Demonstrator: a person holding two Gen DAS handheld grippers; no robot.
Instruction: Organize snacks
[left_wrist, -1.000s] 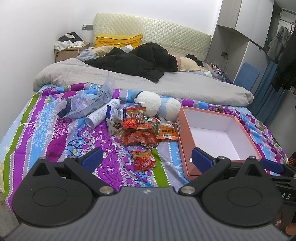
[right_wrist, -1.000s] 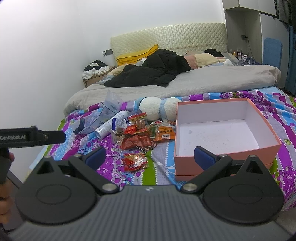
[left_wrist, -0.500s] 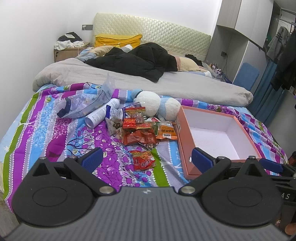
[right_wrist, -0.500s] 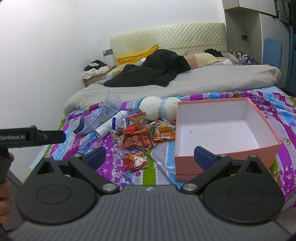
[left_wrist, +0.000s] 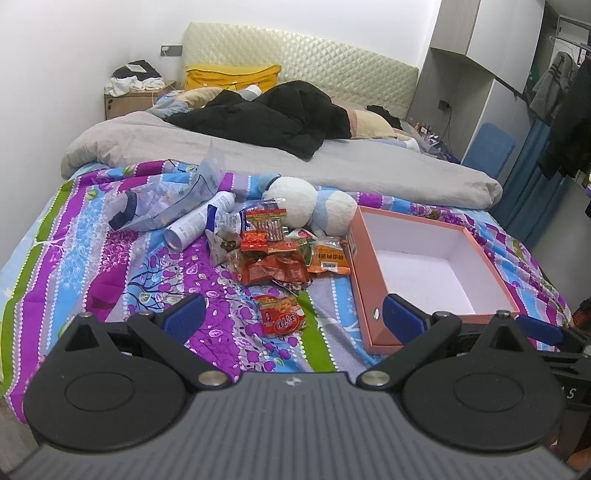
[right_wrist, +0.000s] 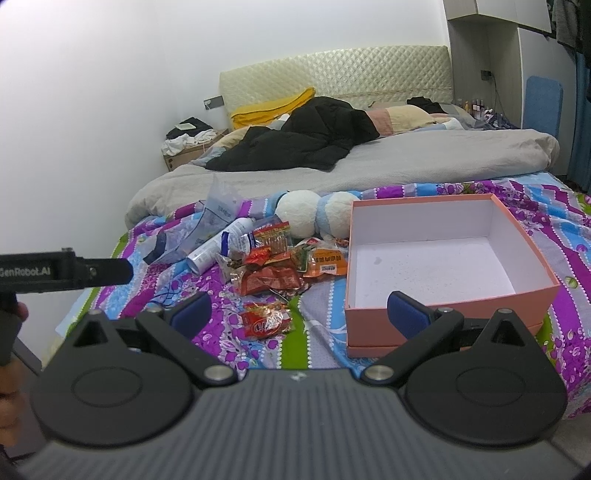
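At right view's edge, left claw (right_wrist: 107, 271).

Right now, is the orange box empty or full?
Empty. The box shows only its bare white floor; the snacks lie beside it on the bed.

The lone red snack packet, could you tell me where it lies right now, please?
In both views the red snack packet lies alone on the bedspread, nearer the cameras than the snack pile and left of the pink box.
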